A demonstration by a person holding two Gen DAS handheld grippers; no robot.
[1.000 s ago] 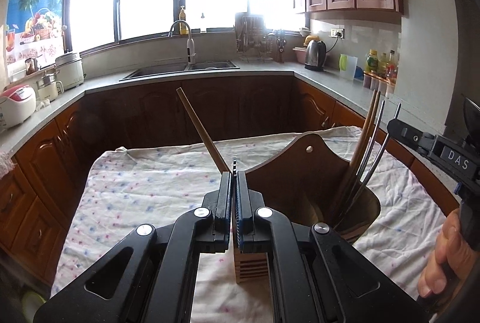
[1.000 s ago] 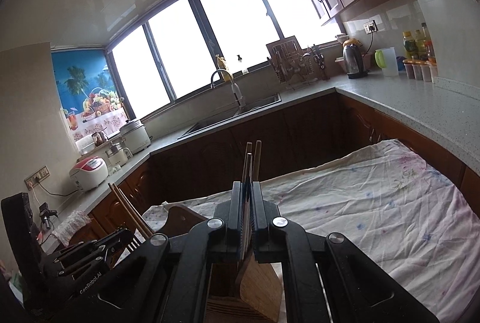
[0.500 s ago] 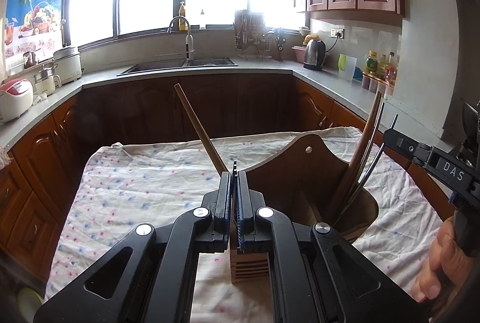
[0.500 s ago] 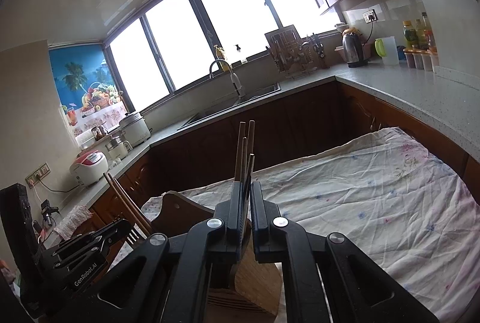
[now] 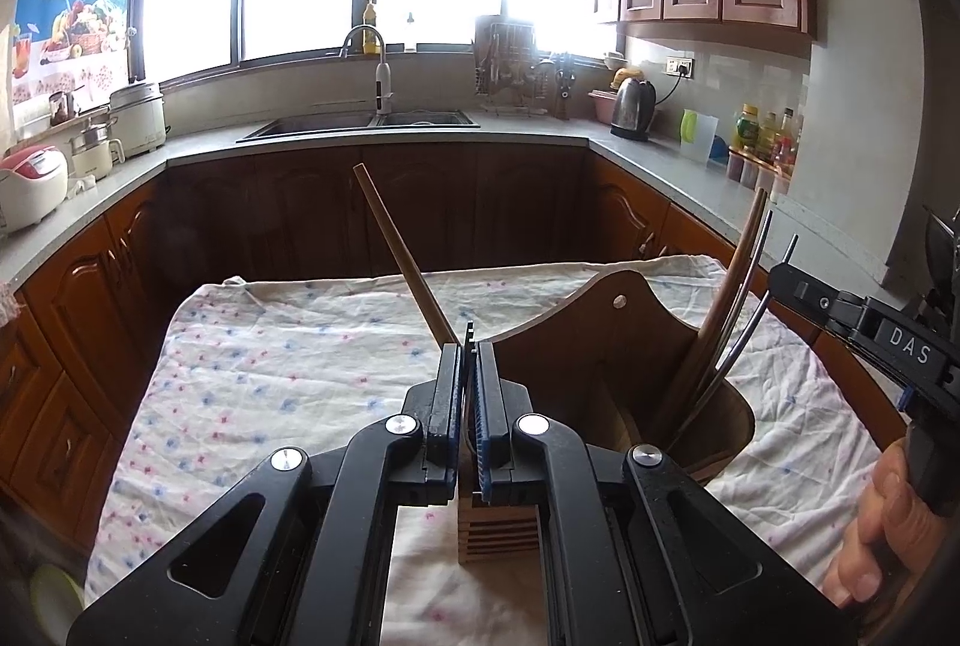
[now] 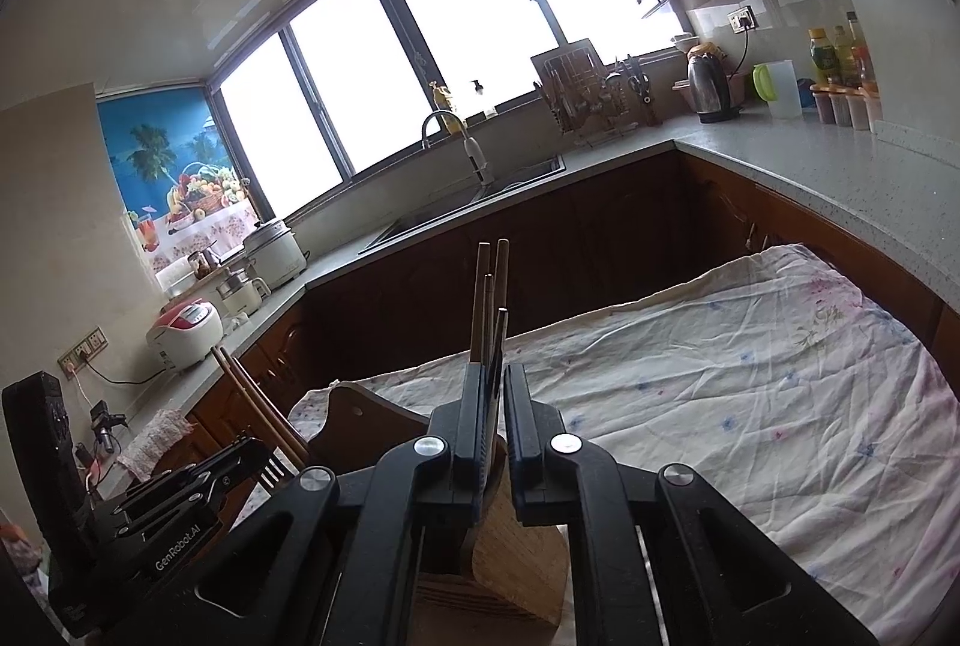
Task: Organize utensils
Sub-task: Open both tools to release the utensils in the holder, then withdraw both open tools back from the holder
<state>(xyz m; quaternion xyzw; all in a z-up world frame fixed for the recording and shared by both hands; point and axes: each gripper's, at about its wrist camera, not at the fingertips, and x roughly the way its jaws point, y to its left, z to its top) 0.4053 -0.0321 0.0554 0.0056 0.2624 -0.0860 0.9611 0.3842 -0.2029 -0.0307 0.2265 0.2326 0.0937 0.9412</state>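
A dark wooden utensil holder point(image 5: 570, 346) with a slotted light block point(image 5: 498, 532) at its front stands on the flowered cloth point(image 5: 288, 346). My left gripper point(image 5: 471, 352) is shut on a fork point(image 5: 468, 334); its tines point(image 6: 273, 466) show in the right wrist view. A wooden stick point(image 5: 396, 244) rises up-left from behind that gripper's left finger; whether it is gripped too is hidden. Wooden and metal chopsticks point(image 6: 487, 286) stand in the holder point(image 6: 360, 418). My right gripper point(image 6: 501, 373) is opening: the chopsticks lean on its left pad and the right pad stands apart.
Grey counters and dark cabinets wrap around the table. They carry a sink point(image 5: 360, 123), a kettle point(image 5: 630, 108), bottles point(image 5: 762, 135) and rice cookers point(image 5: 30, 184). A hand point(image 5: 870, 544) grips the right tool at the right edge. Bare cloth point(image 6: 720, 376) lies right of the holder.
The right gripper's jaws have parted from shut, loosening their hold on the chopsticks. The left gripper stays shut in the same place.
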